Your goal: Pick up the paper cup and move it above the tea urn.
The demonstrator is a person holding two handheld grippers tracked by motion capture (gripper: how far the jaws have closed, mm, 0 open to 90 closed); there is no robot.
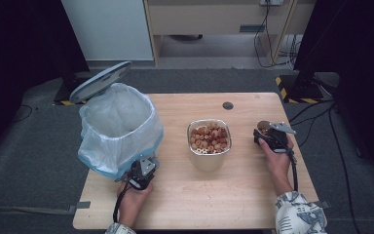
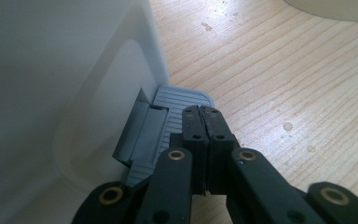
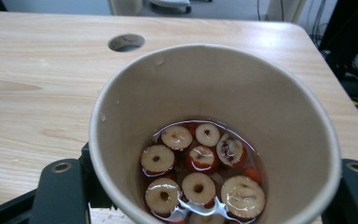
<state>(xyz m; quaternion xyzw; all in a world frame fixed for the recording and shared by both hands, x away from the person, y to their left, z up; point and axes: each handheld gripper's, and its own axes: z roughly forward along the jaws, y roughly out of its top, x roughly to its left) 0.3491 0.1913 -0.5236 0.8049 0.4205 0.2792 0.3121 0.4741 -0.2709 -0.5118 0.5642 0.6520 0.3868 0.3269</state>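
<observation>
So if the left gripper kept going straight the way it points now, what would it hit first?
Probably the grey ribbed pedal at the foot of the white bin. The left gripper, jaws shut, already sits right at or on that pedal; past it lies the bin's wall, though depth is hard to judge.

No readable text, label, brand, number or sign appears on anything here.
</observation>
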